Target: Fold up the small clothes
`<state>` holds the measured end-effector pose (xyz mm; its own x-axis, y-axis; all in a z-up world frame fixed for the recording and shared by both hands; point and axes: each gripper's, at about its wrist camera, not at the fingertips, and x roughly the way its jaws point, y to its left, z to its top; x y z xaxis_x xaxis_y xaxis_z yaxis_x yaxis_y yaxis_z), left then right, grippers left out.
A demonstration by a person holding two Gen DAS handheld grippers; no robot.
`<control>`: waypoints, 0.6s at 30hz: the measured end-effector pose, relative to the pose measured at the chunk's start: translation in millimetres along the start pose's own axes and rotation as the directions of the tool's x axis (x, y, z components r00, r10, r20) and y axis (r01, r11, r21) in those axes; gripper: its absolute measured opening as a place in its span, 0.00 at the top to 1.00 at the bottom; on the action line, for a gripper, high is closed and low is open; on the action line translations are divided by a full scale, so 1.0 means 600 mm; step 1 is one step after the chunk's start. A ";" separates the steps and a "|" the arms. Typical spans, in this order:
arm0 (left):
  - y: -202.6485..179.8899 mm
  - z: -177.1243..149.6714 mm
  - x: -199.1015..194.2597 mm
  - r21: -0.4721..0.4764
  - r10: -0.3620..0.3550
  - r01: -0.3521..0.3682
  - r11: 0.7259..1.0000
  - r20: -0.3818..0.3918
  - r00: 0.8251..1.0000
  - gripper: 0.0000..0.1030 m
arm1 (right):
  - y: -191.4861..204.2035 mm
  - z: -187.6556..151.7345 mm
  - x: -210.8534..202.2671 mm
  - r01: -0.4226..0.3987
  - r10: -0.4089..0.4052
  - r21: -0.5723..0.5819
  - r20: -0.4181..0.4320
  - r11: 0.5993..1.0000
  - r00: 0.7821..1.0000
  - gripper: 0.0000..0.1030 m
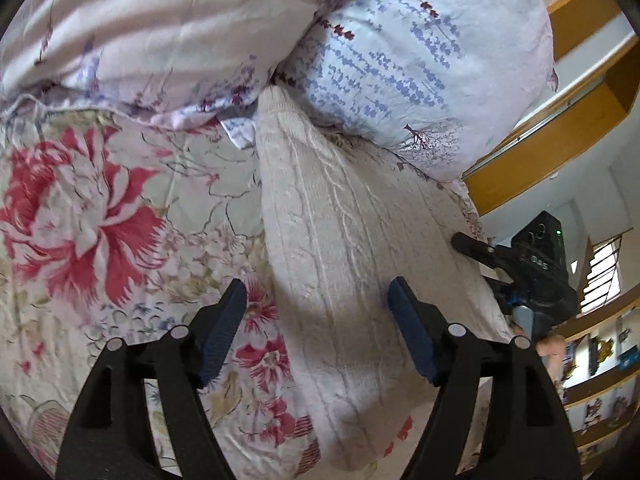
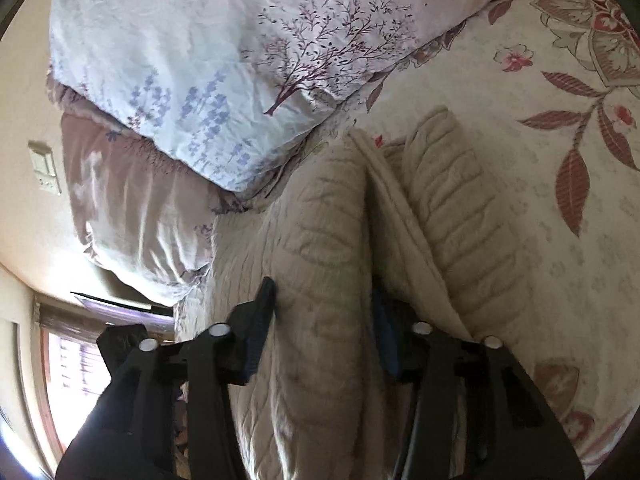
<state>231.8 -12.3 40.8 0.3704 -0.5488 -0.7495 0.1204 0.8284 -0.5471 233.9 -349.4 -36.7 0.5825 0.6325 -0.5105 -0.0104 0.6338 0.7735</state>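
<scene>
A cream cable-knit garment [image 1: 340, 248] lies on the floral bedsheet [image 1: 80, 208], folded into a long strip running away from me. My left gripper [image 1: 316, 312] is open just above its near end, one finger over the sheet and one over the knit. The other gripper [image 1: 532, 272] shows at the garment's right edge. In the right wrist view the same knit [image 2: 320, 240] bunches into thick ribbed folds. My right gripper [image 2: 324, 316] stands with its jaws apart around a thick fold; whether it pinches the fold is unclear.
Two pillows with lavender print [image 1: 420, 48] [image 1: 152, 32] lie at the head of the bed, touching the garment's far end. A wooden bed frame [image 1: 552, 152] and shelves [image 1: 600, 380] are on the right. A window [image 2: 68, 364] is at lower left.
</scene>
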 end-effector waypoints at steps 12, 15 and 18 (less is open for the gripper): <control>-0.009 -0.011 0.005 -0.006 -0.083 0.083 0.996 0.004 0.997 0.27 | 0.171 -0.074 -0.067 0.374 -0.173 -0.533 0.389 0.759 0.905 0.84; -0.025 -0.014 0.008 0.023 -0.091 0.091 0.996 -0.001 0.996 0.27 | 0.161 -0.064 -0.078 0.402 -0.198 -0.508 0.408 0.762 0.891 0.85; -0.044 -0.020 0.013 0.064 -0.091 0.091 0.994 -0.010 0.996 0.27 | 0.141 -0.055 -0.084 0.428 -0.231 -0.469 0.420 0.773 0.878 0.85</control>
<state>220.7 -39.9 44.9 0.3485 -0.6227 -0.7006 0.2126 0.7805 -0.5880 176.6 -312.9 42.4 0.8549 0.2217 -0.4690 -0.1400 0.9691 0.2029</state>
